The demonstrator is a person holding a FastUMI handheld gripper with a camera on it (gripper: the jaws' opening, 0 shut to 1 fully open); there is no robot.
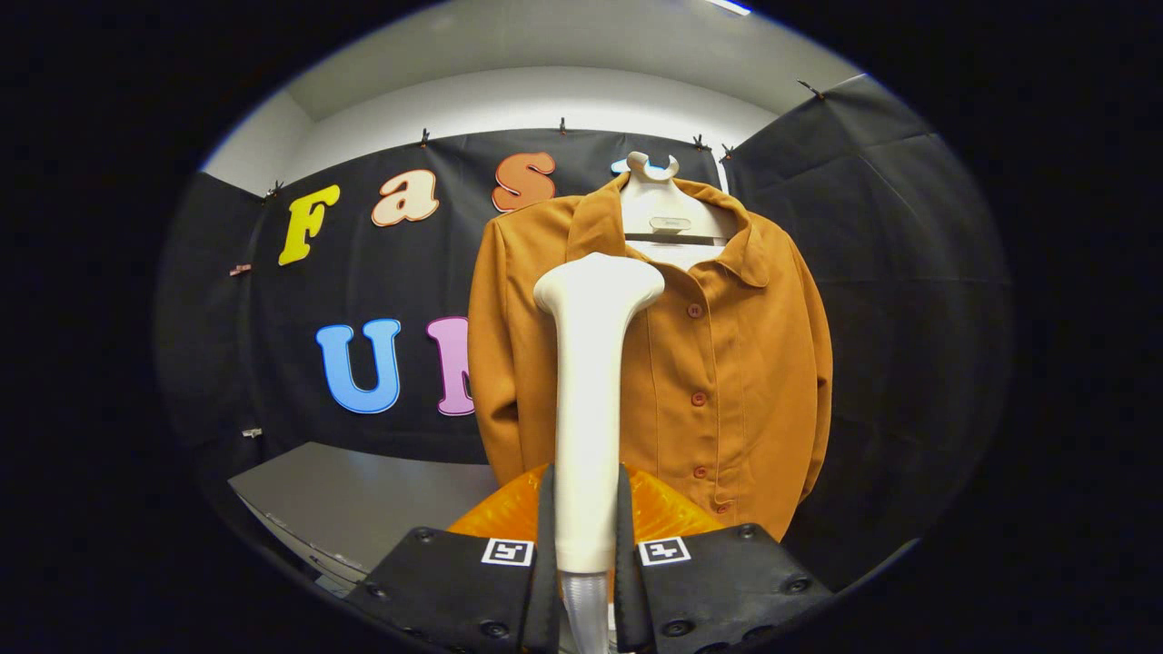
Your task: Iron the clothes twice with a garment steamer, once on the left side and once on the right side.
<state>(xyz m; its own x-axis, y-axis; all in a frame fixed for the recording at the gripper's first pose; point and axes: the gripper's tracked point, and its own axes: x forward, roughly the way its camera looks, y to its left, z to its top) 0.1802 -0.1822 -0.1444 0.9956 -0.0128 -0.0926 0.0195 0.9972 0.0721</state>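
A white garment steamer (589,391) stands upright between my fingers, and my gripper (586,509) is shut on its handle. Its wide head reaches up in front of the upper left chest of an orange-brown buttoned jacket (727,363). The jacket hangs on a white hanger (661,204) against the booth's black wall, beyond the fingers. How far the steamer head is from the cloth I cannot tell. A hose end leaves the handle's bottom between the fingers.
A grey table top (363,500) lies low to the left of the jacket. Black cloth walls close the booth behind and to the right of the jacket.
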